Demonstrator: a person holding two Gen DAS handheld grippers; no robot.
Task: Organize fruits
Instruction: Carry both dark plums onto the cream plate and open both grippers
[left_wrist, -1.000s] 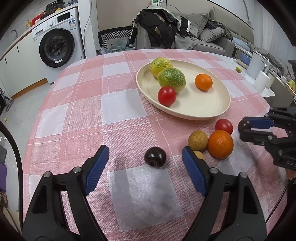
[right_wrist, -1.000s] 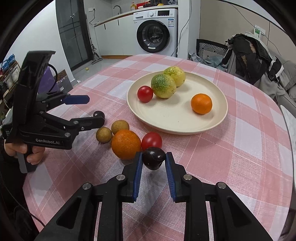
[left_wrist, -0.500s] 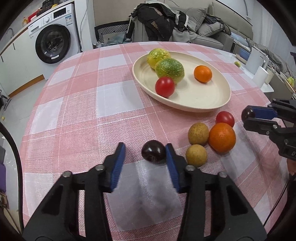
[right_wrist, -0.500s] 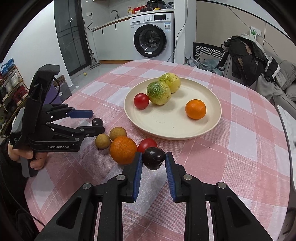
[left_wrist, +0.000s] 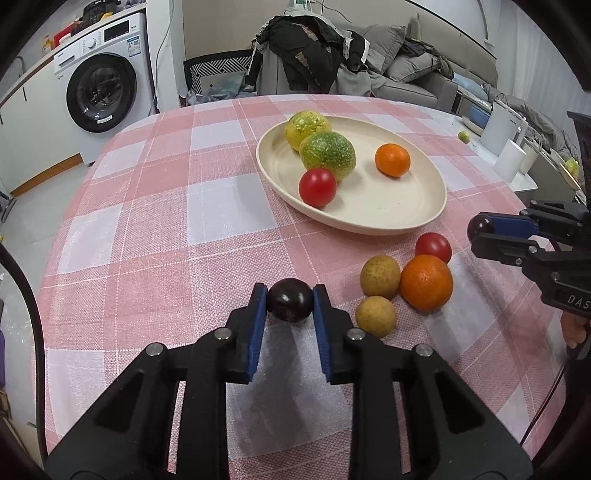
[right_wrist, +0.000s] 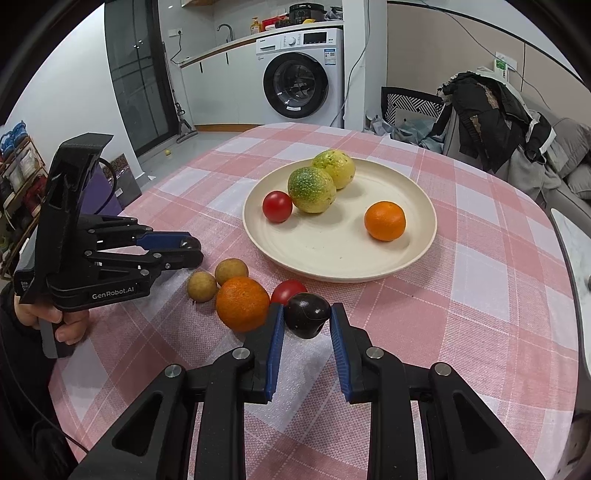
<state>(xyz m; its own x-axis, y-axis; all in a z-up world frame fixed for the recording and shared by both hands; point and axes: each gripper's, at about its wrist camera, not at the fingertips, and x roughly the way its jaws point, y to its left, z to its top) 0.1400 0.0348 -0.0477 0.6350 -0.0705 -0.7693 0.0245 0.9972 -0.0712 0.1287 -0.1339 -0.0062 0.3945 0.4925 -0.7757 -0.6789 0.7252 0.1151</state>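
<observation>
My left gripper (left_wrist: 290, 301) is shut on a dark plum (left_wrist: 290, 305) just above the pink checked cloth. My right gripper (right_wrist: 307, 315) is shut on a second dark plum (right_wrist: 308, 314), held above the cloth; it also shows at the right of the left wrist view (left_wrist: 480, 229). The cream plate (left_wrist: 417, 218) holds two green-yellow citrus fruits, a red tomato (left_wrist: 317, 187) and a small orange (left_wrist: 392, 160). Loose on the cloth between the grippers lie a big orange (left_wrist: 426, 282), a red tomato (left_wrist: 433, 247) and two small brown fruits (left_wrist: 379, 276).
The round table's edge curves close at left and right. A washing machine (left_wrist: 99, 88) stands beyond the far left, a chair heaped with clothes (left_wrist: 306, 55) behind the table, and white containers (left_wrist: 509, 147) on a side surface at right.
My left gripper moved forward and closed its jaws onto the plum that lay on the cloth. The right gripper kept its plum and drew back slightly from the plate.
</observation>
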